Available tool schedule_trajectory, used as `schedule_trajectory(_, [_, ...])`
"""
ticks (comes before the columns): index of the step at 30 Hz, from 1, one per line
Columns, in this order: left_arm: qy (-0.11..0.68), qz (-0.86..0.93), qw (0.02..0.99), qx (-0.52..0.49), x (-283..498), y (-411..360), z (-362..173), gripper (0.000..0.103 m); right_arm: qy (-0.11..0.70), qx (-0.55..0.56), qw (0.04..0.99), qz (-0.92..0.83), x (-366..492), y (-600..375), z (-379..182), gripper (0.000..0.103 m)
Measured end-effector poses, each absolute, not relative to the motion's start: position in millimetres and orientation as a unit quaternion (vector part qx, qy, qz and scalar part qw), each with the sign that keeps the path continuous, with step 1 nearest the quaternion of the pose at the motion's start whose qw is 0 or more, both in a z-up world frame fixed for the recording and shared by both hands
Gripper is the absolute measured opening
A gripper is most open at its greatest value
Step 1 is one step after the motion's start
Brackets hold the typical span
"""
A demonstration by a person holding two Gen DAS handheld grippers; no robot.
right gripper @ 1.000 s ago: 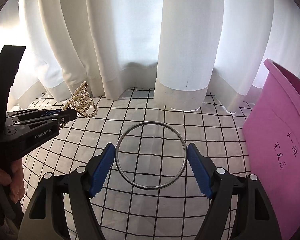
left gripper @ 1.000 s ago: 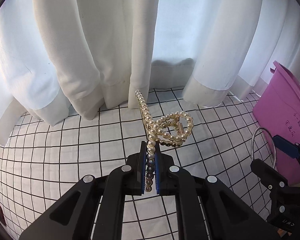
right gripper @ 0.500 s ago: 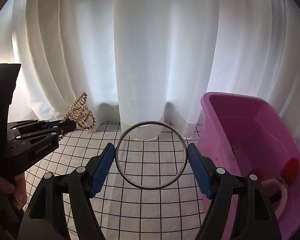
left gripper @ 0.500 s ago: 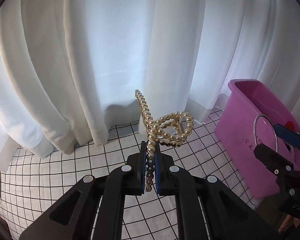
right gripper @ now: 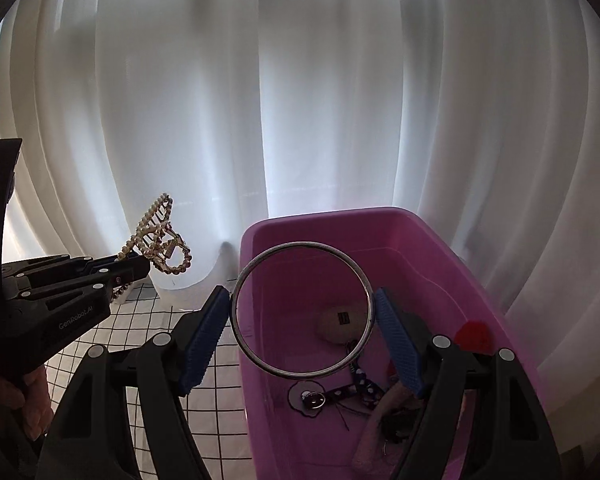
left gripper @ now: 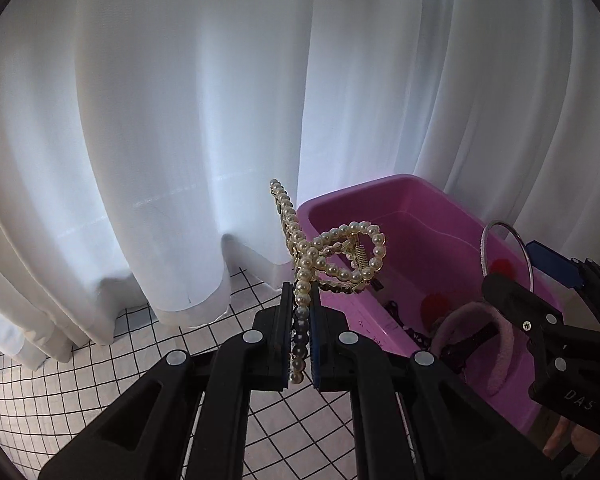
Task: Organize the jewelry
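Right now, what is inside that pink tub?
In the pink tub lie a pink fuzzy headband, a dotted ribbon, a round charm and something red. The right gripper and its silver ring hide part of the floor.

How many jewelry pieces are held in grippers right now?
2. The gold pearl-studded hair claw is clamped in the left gripper; the thin silver metal bangle spans the right gripper, above the pink plastic bin.

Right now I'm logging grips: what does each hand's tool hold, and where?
Left tongs pinch the pearl hair clip by its handle end; right tongs squeeze the metal bangle across its rim.
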State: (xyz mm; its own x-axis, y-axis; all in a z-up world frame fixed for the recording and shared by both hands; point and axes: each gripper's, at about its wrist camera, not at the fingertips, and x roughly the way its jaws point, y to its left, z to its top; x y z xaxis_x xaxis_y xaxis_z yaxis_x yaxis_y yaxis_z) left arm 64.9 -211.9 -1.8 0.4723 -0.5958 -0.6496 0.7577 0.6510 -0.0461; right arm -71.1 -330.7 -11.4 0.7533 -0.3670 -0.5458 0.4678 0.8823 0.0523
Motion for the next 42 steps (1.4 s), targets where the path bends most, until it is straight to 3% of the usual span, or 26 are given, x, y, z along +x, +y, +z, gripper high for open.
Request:
schedule_trajectory(13, [0.364, -0.418, 0.815, 0.167, 30, -314, -29, 0.008, 0.307, 0.145, 0.904, -0.259, -105, -410, -39, 0.072])
schedule_trajectory(31, [0.39, -0.392, 0.815, 0.173, 30, -338, -46, 0.012, 0.335, 0.16, 0.896, -0.242, -97, -434, -53, 0.073])
schedule_trajectory(33, [0.396, -0.388, 0.816, 0.167, 31, -336, -46, 0.018, 0.335, 0.16, 0.897, -0.242, -98, -434, -52, 0.073])
schedule_trajectory(37, [0.399, -0.371, 0.822, 0.163, 30, -330, -44, 0.05, 0.334, 0.159, 0.896, -0.246, -99, -433, -51, 0.073])
schedule_trajectory(39, [0.398, -0.362, 0.828, 0.16, 29, -326, -41, 0.058, 0.334, 0.161, 0.896, -0.246, -100, -432, -51, 0.073])
schedule_trajectory(42, [0.393, -0.347, 0.838, 0.15, 29, -317, -34, 0.08, 0.334, 0.16, 0.894, -0.251, -101, -430, -52, 0.073])
